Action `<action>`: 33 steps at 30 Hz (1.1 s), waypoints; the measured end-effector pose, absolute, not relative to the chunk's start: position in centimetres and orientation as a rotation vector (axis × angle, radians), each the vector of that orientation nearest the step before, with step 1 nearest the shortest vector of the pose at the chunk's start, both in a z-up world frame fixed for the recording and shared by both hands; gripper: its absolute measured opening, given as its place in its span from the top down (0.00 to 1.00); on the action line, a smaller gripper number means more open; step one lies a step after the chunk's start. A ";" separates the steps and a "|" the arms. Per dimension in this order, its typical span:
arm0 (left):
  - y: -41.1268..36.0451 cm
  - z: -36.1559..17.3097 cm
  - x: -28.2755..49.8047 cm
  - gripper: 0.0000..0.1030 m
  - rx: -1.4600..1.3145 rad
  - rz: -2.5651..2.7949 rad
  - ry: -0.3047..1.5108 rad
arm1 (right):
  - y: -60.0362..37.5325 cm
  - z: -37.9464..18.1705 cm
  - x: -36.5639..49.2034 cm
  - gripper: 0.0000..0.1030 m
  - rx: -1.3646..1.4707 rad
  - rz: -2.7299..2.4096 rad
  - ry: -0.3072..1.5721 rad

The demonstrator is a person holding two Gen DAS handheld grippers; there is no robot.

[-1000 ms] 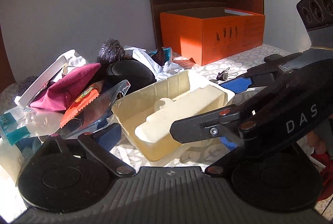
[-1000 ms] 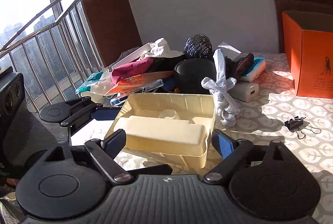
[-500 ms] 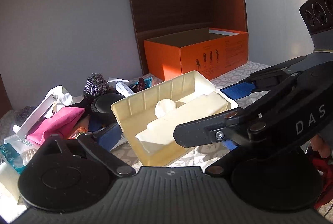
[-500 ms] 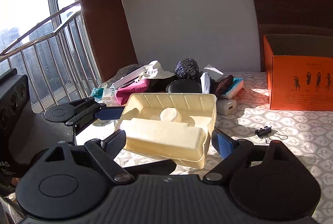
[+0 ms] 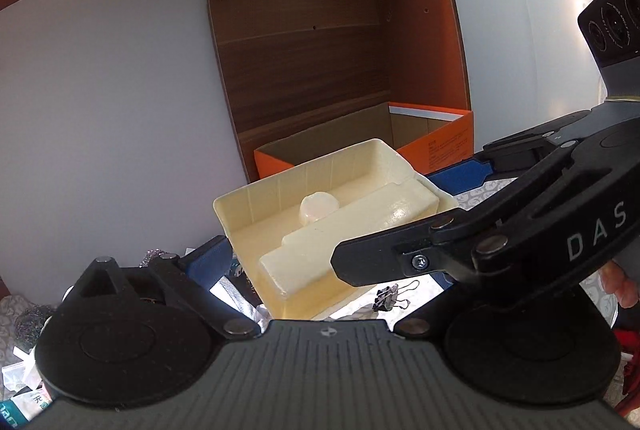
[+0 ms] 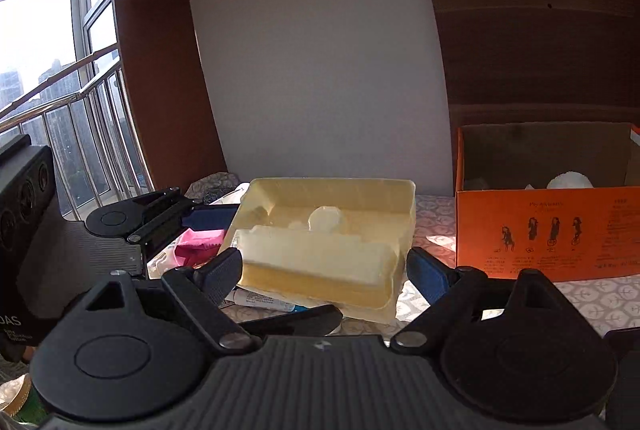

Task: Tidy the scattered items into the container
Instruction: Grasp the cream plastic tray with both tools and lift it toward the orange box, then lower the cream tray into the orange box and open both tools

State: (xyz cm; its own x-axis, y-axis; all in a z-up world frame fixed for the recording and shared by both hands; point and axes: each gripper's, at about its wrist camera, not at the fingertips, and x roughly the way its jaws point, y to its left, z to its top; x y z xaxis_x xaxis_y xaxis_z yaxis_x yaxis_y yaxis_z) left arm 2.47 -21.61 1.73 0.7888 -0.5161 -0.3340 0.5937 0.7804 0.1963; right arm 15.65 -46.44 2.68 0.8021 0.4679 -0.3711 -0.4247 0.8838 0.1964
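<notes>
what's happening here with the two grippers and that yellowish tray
A person holds a gripper in each hand, and both grip the cream plastic tray from opposite sides. The right gripper has its fingers against the tray's two ends; the left gripper clamps it crosswise. The tray is in the air above the cluttered table, with the open orange box just beyond it. A binder clip lies on the table below.
</notes>
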 end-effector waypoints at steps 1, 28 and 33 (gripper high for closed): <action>-22.1 2.1 3.1 0.00 0.300 -0.613 0.264 | -46.8 3.1 16.1 0.12 0.104 0.472 0.417; -46.1 3.1 25.5 0.00 0.413 -0.729 0.499 | -68.0 3.5 32.1 0.13 0.330 0.172 0.466; -46.4 1.3 28.1 0.00 0.407 -0.682 0.603 | -68.0 1.9 33.4 0.13 0.336 0.159 0.510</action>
